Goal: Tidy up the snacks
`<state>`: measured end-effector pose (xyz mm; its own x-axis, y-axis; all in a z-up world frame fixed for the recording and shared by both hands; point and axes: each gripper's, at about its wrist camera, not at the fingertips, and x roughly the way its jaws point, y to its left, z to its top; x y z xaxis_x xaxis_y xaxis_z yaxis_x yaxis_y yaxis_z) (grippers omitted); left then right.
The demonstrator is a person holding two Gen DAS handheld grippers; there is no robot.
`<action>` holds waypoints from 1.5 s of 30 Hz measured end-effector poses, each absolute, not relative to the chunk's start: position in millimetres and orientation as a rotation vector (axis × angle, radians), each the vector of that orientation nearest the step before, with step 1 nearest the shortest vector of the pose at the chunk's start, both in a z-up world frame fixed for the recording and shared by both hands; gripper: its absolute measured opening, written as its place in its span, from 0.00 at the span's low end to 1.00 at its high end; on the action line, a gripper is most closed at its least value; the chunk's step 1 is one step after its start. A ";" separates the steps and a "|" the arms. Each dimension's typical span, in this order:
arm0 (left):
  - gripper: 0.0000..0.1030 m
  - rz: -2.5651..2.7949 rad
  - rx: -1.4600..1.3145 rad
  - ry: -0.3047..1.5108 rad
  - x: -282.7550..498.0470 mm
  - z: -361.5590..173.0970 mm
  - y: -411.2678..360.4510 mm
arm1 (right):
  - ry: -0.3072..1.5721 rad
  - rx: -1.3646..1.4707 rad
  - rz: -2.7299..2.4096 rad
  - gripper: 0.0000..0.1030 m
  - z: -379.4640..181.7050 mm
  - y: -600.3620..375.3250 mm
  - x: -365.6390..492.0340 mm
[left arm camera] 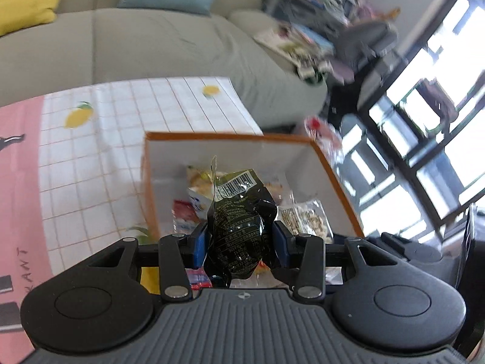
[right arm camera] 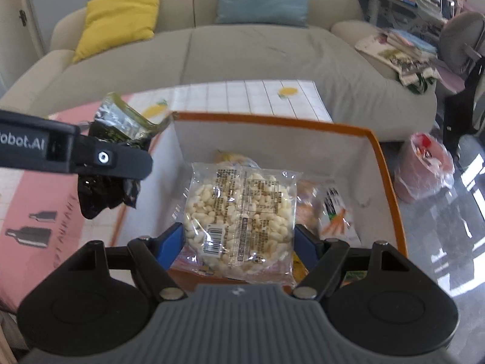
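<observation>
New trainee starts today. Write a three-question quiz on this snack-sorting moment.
1. True or false: the left gripper is empty.
2. Which pack does the right gripper hold? A) carrot-print pack B) clear pack of white puffed pieces C) red pack
3. What colour is the rim of the box?

Key
1. False: it grips a dark green packet.
2. B: the clear pack, held over the box.
3. Orange.

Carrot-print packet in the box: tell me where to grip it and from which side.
Grip the carrot-print packet across its narrow width at its upper end, coming from above through the open top of the box. It lies flat on the floor beside the right wall, so side access looks blocked.
</observation>
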<state>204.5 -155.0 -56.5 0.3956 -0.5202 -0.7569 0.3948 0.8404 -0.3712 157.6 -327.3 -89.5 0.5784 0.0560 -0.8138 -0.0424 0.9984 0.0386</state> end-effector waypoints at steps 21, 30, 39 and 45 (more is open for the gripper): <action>0.51 -0.603 0.119 1.245 233.4 -116.3 -211.0 | 1.083 -0.085 0.035 0.73 -124.4 -343.8 185.0; 0.70 -0.583 0.154 1.260 237.9 -118.1 -213.0 | 1.111 -0.077 0.014 0.73 -131.4 -346.4 190.7; 0.82 -0.586 0.112 1.182 231.9 -86.5 -201.5 | 1.133 -0.128 -0.018 0.90 -123.2 -341.0 191.5; 0.83 -0.562 0.088 1.046 217.1 -48.4 -183.9 | 1.113 -0.194 -0.077 0.95 -103.3 -337.5 182.1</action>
